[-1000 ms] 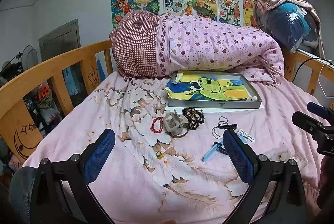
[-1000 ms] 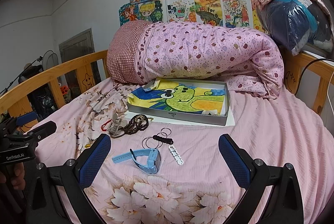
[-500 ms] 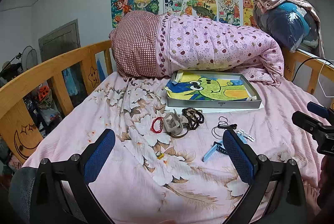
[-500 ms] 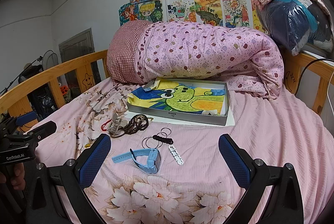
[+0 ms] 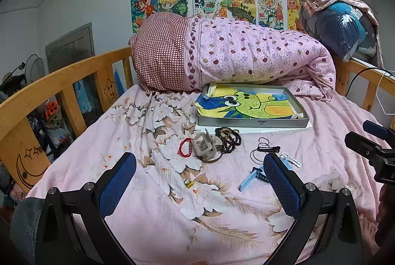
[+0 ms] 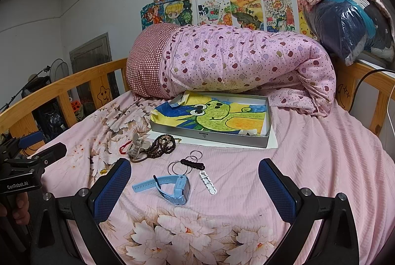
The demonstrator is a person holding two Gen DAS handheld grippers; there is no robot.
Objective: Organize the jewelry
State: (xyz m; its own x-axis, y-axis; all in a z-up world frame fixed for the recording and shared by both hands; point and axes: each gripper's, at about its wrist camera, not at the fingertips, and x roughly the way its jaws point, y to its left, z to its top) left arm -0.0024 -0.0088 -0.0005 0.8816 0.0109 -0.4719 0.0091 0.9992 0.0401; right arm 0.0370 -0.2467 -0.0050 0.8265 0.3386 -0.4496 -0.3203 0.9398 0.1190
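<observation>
Jewelry lies loose on the pink bedsheet: a red bracelet [image 5: 185, 147], a grey hair claw [image 5: 205, 146], dark bead strings [image 5: 228, 137], thin metal rings with a black clip [image 6: 188, 164], a white chain piece [image 6: 207, 182], a blue watch [image 6: 171, 186] and a small ring [image 5: 188, 182]. Behind them sits a grey tray [image 6: 209, 137] lined with a dinosaur drawing. My left gripper [image 5: 197, 184] hovers open just short of the pile, with nothing held. My right gripper [image 6: 195, 188] is open around the watch area, empty, above the sheet.
A rolled pink quilt [image 5: 234, 60] fills the bed's far end behind the tray. Wooden rails [image 5: 61, 82] border the bed on the left and right. A bagged bundle [image 6: 350, 23] rests on the back right rail. A hand [image 6: 14, 208] grips the left tool.
</observation>
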